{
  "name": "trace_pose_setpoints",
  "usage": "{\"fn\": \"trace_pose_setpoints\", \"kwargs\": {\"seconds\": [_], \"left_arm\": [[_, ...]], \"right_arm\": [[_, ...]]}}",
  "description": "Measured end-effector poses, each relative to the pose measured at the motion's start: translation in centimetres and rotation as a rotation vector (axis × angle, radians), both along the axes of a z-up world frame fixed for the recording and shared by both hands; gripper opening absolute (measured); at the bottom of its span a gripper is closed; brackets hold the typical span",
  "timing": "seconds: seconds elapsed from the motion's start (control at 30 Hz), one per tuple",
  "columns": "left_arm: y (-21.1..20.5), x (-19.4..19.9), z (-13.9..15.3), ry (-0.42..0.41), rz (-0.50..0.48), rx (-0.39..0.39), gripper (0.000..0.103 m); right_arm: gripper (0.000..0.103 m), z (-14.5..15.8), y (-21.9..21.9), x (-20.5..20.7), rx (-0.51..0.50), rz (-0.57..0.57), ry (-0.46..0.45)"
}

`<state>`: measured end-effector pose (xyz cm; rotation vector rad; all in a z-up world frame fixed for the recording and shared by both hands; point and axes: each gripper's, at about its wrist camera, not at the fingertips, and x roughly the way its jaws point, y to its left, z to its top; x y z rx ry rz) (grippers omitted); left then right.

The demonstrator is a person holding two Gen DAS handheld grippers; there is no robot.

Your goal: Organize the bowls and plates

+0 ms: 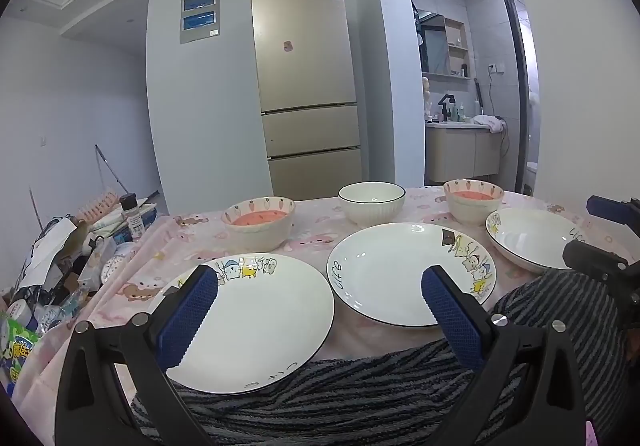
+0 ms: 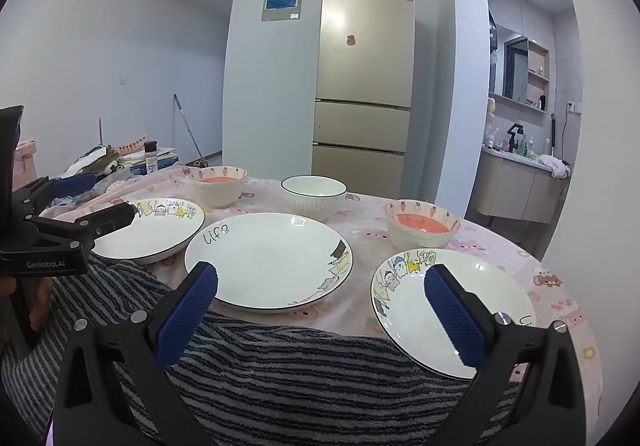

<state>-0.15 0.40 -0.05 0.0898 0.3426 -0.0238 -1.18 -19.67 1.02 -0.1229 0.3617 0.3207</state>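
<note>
3 white glazed ceramic plates (image 1: 256, 320) lie in a row along the near edge of the pink-clothed worktop (image 2: 360, 214), 3 ceramic bowls (image 1: 372, 202) behind them. Left gripper (image 1: 320, 306) and right gripper (image 2: 320, 306) hover wide open, empty. The plates look stiff, slippery and breakable; best pinched at the rim.

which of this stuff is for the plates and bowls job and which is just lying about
For the job:
- left plate, middle plate, right plate
- left carrot bowl, right carrot bowl
- white ribbed bowl

Just lying about:
- striped towel
- spice jar
- side-table clutter
- fridge
</note>
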Motion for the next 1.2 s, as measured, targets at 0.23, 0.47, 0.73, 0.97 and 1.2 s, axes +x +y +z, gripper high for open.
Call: {"fn": "trace_pose_setpoints", "kwargs": {"seconds": [0.23,0.47,0.73,0.97,1.2], "left_arm": [[0.13,-0.02,-0.06,-0.004,-0.005,-0.011,0.103],[-0.2,-0.19,-0.22,-0.006,-0.006,0.006,0.103],[-0.17,-0.2,-0.2,-0.006,-0.006,0.007,0.103],[-0.06,-0.16,-0.13,-0.003,-0.006,0.006,0.103],[-0.12,-0.19,-0.14,-0.001,-0.007,0.007,0.103]], "right_arm": [[0.103,0.48,-1.26,0.17,0.037,-0.002,0.001],[0.103,0.43,-1.16,0.19,0.034,-0.003,-0.001],[0.103,0.41,-1.15,0.2,0.035,-0.005,0.005],[0.103,0.41,-1.23,0.25,0.038,-0.006,0.003],[0.103,0.4,-1.3,0.38,0.042,-0.006,0.011]]}}
